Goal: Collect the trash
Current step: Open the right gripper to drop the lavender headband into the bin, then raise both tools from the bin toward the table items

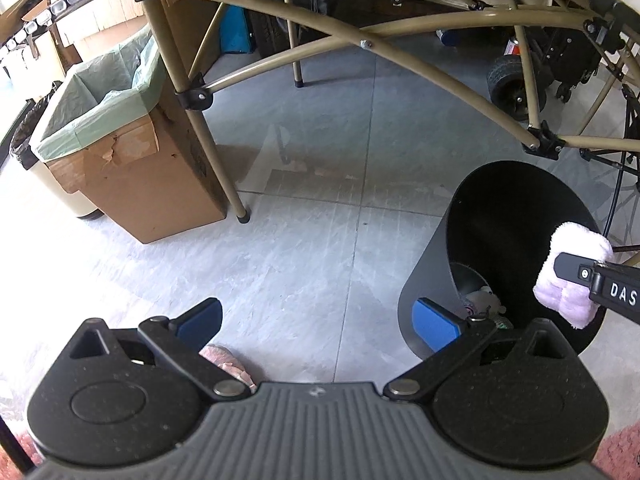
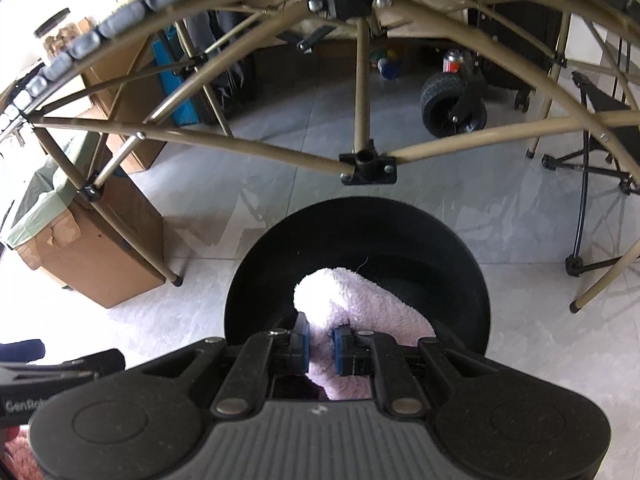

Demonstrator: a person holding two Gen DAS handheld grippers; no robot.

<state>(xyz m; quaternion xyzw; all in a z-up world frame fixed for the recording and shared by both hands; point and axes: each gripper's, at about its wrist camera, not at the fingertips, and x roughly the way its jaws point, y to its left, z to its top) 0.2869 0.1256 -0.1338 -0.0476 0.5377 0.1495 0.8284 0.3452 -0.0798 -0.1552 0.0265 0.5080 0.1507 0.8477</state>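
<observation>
Cardboard box [image 1: 132, 168]: far left on the tiled floor, lined with a green bag [image 1: 100, 100], beside a leg of the tan folding frame [image 1: 360, 40]; not my target in this step.
Left gripper [image 1: 316, 320]: my jaws spread wide, nothing between the blue pads; it hangs over bare floor just left of the bin; a pinkish item [image 1: 228, 364] shows under its left finger, identity unclear.
Black bin [image 2: 356, 240]: round, open-topped, standing on the floor; some small trash already lies at the bottom.
Fluffy pink cloth [image 2: 360, 304]: pinched in my right gripper [image 2: 320, 344], pads pressed onto a fold; the bulk hangs over the bin mouth.
Step in hand, my judgement: drop the cloth into the bin; centre it over the opening, lower until the trailing end is inside the rim, then release; keep the left gripper out of the way.
</observation>
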